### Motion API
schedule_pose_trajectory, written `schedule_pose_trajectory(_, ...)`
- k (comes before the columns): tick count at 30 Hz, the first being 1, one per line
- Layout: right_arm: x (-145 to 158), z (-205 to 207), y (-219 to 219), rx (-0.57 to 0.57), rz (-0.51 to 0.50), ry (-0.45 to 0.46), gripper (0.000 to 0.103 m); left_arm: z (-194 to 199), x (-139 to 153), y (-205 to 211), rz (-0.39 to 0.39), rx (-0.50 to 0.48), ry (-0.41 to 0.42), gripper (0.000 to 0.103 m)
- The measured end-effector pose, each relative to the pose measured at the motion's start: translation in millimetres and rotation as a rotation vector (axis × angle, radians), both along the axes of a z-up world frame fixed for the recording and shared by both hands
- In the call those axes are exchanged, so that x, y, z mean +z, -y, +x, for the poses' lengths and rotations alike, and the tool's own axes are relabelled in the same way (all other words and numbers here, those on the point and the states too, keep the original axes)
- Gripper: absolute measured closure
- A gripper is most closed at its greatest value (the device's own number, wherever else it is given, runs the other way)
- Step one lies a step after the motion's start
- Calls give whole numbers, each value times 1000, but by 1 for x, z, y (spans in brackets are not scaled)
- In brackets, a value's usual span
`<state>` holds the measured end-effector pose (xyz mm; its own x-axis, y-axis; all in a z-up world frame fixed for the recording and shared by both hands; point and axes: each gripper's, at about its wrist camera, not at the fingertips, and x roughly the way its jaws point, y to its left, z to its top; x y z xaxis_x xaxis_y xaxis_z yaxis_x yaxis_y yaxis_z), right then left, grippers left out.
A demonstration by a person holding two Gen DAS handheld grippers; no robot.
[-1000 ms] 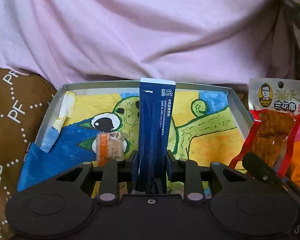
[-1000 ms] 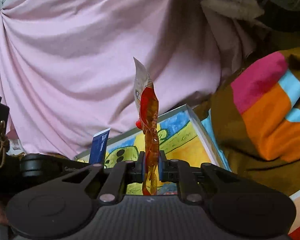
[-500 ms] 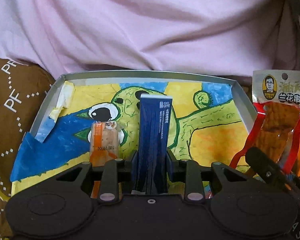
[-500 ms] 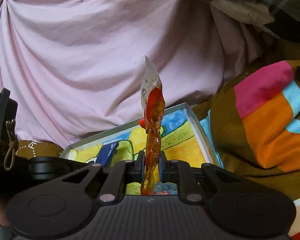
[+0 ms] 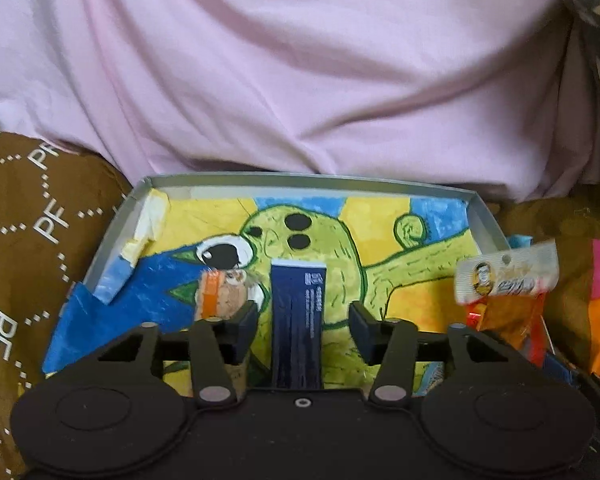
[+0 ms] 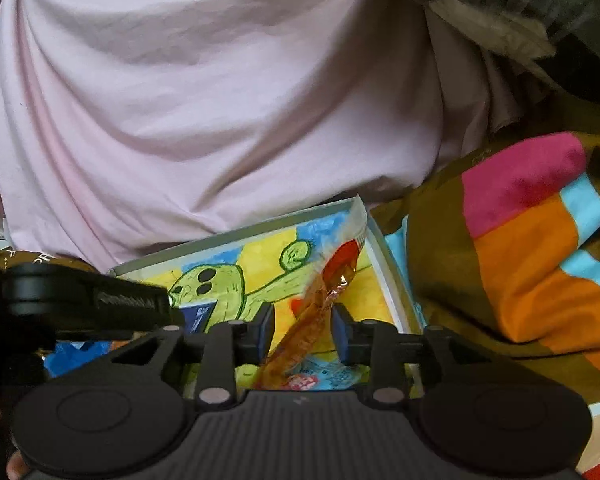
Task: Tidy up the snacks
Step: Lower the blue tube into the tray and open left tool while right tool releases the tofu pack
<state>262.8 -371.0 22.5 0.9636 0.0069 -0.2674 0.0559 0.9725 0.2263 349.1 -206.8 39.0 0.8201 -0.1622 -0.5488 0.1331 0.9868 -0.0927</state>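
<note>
A shallow grey tray [image 5: 300,179] [image 6: 235,236] lined with a painted green creature lies in front of both grippers. My left gripper [image 5: 302,332] is over its near edge, jaws opening. A dark blue stick packet [image 5: 297,320] [image 6: 197,316] stands between the pads with gaps on both sides. A small orange snack packet [image 5: 219,296] lies in the tray just left of it. My right gripper [image 6: 302,334] is also opening. The red-orange snack packet [image 6: 320,308] [image 5: 508,292] leans away to the right between its pads, tipping into the tray's right side.
Pink cloth [image 5: 300,80] rises behind the tray. A brown cushion with white letters [image 5: 27,240] lies to the left and a striped colourful blanket [image 6: 520,240] to the right. The left gripper's body [image 6: 87,300] crosses the right wrist view.
Both grippers went from shut to apart. The blue packet slid down into the tray. The red-orange packet, upright before, tipped over to the right and sank toward the tray.
</note>
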Motion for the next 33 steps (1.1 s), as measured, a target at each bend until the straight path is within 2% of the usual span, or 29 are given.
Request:
schedule_pose_trajectory(2,0,-2,-1,-5,-17,7,52,-3,3,-3,-9,10,14,41)
schedule_pose_trajectory(4,2,-4,-4,-11,-37,15,43,-6,6,-6,-19,20,24,34)
schedule_pose_trajectory(7,5,-8,-7,-14,-67,32,32,-11,12,-13,-33,41,42,30)
schedule_pose_trajectory(11,9,-14,-10,-24,-87,51,16,-22,21,-23,-44,63,76,12)
schedule_pose_trajectory(14,13,-23,-13,-32,-99,80,8,-32,29,-32,-47,76,106,4)
schedule_pose_trajectory(17,18,-34,-15,-39,-115,109,2,-44,36,-41,-52,79,121,1)
schedule_pose_trajectory(25,26,-77,-16,-82,-154,159,0,-87,51,-65,-60,76,155,1)
schedule_pose_trajectory(33,30,-129,-26,-69,-202,192,0,-139,47,-91,-40,63,186,1)
